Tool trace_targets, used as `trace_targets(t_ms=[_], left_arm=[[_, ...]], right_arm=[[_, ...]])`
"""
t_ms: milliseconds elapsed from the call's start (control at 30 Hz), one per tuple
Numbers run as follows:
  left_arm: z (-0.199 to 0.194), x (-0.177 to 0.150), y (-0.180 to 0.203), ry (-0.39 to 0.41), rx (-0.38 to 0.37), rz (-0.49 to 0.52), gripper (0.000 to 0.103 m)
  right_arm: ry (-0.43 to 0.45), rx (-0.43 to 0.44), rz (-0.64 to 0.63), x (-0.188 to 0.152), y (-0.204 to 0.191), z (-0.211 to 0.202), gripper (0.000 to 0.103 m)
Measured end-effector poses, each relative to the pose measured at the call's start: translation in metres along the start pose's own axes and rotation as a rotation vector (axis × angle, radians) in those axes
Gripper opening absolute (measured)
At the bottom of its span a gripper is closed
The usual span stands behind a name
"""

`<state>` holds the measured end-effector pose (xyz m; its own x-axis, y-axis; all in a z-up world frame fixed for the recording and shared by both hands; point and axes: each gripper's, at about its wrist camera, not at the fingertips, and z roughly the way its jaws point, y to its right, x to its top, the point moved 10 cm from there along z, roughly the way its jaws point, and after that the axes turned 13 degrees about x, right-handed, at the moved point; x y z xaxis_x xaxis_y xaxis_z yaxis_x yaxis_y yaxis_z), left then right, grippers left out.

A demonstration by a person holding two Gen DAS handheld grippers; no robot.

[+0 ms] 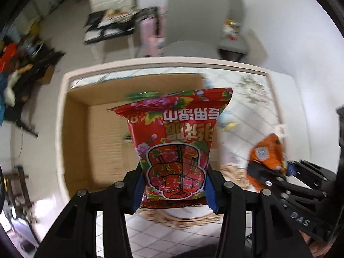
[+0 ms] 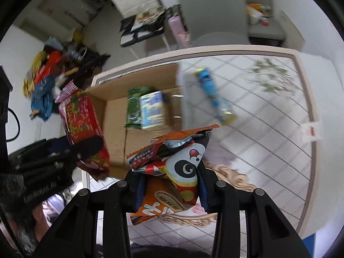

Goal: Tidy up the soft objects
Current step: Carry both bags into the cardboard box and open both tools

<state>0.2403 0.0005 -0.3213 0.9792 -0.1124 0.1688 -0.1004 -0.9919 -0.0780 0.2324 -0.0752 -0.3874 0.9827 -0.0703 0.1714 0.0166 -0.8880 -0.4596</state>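
Observation:
My left gripper (image 1: 174, 190) is shut on a red flowered wet-wipe pack (image 1: 175, 142) and holds it above the near edge of an open cardboard box (image 1: 96, 129). The same pack shows in the right wrist view (image 2: 83, 126), at the box's left side. My right gripper (image 2: 171, 190) is shut on a crumpled orange snack bag (image 2: 172, 167), held above the table beside the box; it also shows in the left wrist view (image 1: 266, 152). In the box lie a green pack (image 2: 134, 107) and a blue-white pack (image 2: 151, 109).
The box sits on a white table (image 2: 268, 142) with a diamond-line cloth. A blue snack packet (image 2: 215, 94) lies on the table right of the box. A woven basket rim (image 2: 232, 176) is below the grippers. Grey chairs (image 2: 210, 15) stand behind the table; clutter lies on the floor at left.

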Motion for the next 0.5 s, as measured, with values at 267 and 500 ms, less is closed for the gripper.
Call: trace_targets(t_ms=[267, 500], left_arm=[[0.076, 0.018, -0.086, -0.137, 0.045, -0.052, 0.044], [0.132, 0.030, -0.094, -0.252, 0.025, -0.047, 0.044]], right_arm=[[-0.124, -0.092, 0.019, 0.014, -0.010, 0.075, 0.042], [-0.227, -0.121, 0.074, 0.012, 0.011, 0.129, 0.042]])
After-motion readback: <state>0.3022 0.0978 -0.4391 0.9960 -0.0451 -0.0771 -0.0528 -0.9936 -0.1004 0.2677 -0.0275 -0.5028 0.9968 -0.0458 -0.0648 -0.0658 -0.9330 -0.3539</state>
